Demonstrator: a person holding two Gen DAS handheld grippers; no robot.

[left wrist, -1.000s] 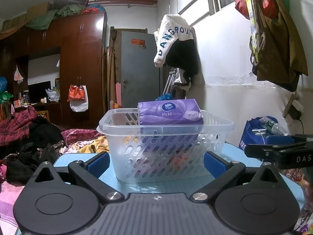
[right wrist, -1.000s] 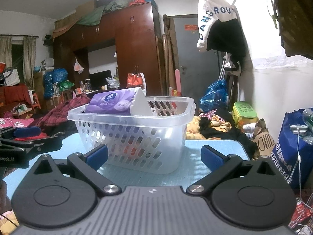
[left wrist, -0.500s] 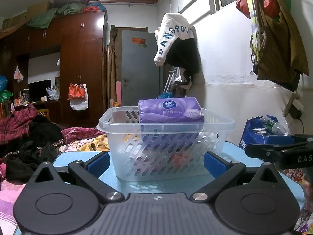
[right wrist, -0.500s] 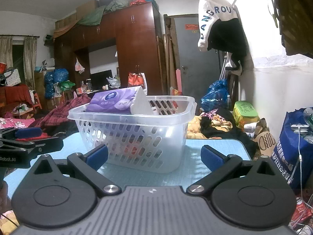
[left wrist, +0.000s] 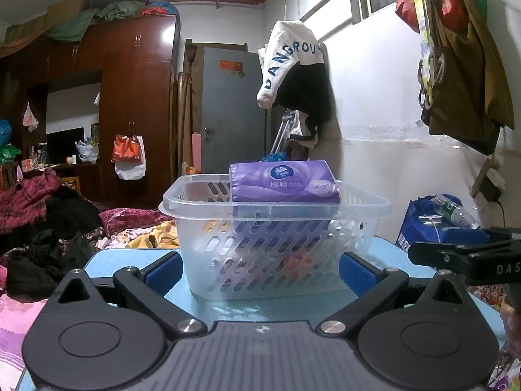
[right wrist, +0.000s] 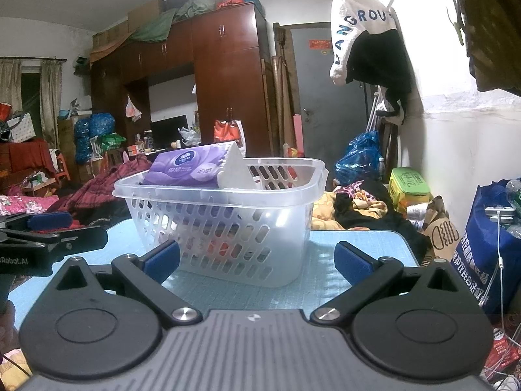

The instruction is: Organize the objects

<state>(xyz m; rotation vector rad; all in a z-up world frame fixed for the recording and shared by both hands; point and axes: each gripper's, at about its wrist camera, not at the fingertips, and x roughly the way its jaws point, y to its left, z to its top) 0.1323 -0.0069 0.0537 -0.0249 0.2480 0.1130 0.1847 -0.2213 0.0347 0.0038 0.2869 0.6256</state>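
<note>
Item, tissue pack (left wrist: 282,185): lies atop the basket (left wrist: 276,224) on the blue table (right wrist: 355,257), unmoved over the last second; your left gripper (left wrist: 259,268) and right gripper (right wrist: 257,260) both stay spread and empty, so sorting looks done.

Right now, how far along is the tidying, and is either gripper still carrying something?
Looks mostly done: the purple tissue pack lies in the clear perforated plastic basket, poking above its rim, with other items dimly visible through the holes. Nothing is in hand: the left gripper and right gripper are both open and empty. No loose items show on the blue mat, so little seems left.
</note>
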